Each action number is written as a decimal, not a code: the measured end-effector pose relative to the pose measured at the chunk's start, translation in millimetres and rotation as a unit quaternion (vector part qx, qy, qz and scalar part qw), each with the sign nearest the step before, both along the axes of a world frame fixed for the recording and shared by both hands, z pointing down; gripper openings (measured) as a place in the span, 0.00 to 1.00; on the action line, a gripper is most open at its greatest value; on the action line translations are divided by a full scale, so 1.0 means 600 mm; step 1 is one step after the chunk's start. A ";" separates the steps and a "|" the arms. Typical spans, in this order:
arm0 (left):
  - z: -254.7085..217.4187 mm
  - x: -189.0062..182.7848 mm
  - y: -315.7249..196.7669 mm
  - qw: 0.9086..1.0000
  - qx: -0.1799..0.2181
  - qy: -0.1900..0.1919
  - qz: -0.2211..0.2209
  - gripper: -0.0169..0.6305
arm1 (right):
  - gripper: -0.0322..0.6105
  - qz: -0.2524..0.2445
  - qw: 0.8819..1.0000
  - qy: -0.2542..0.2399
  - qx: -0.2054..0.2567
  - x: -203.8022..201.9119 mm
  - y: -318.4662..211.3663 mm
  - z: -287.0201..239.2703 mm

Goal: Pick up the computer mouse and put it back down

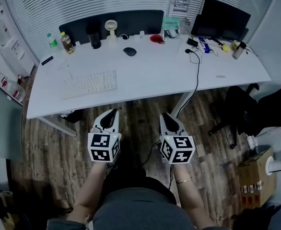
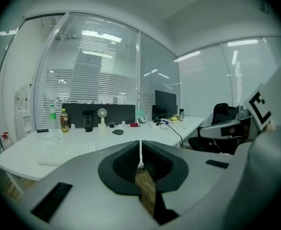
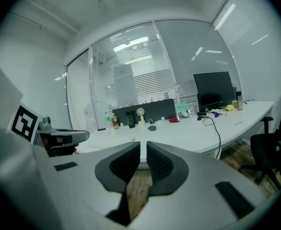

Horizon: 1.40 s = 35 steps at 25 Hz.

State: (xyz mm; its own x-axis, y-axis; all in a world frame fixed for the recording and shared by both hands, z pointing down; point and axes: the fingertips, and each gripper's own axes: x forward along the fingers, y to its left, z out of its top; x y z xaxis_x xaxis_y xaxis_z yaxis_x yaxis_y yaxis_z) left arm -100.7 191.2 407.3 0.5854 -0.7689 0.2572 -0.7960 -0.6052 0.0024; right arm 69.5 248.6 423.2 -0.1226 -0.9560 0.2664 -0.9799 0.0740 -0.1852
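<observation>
The dark computer mouse lies on the white desk, toward the back and near the middle. It also shows small and far off in the left gripper view as the mouse, and in the right gripper view as the mouse. My left gripper and right gripper hover side by side over the wooden floor, short of the desk's front edge and well away from the mouse. Both point toward the desk. The left gripper is shut with nothing in it. The right gripper is shut and empty too.
A white keyboard lies at the desk's front left. Along the back stand bottles, a black cup, a small fan, a red object and a monitor. A black cable hangs over the front edge. An office chair stands at right.
</observation>
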 end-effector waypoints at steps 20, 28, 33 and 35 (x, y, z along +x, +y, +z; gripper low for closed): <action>0.057 -0.039 -0.323 0.999 -0.048 0.014 0.000 0.08 | 0.30 -0.029 0.999 -0.002 -0.043 -0.047 -0.323 0.046; 0.067 -0.067 -0.406 0.998 -0.059 0.025 0.004 0.08 | 0.30 -0.015 0.999 0.010 -0.051 -0.062 -0.408 0.045; 0.068 -0.074 -0.430 0.997 -0.065 0.031 0.003 0.08 | 0.30 -0.017 0.998 0.025 -0.050 -0.062 -0.443 0.036; 0.068 -0.074 -0.435 0.997 -0.066 0.032 0.002 0.08 | 0.31 -0.023 0.998 0.034 -0.050 -0.060 -0.457 0.034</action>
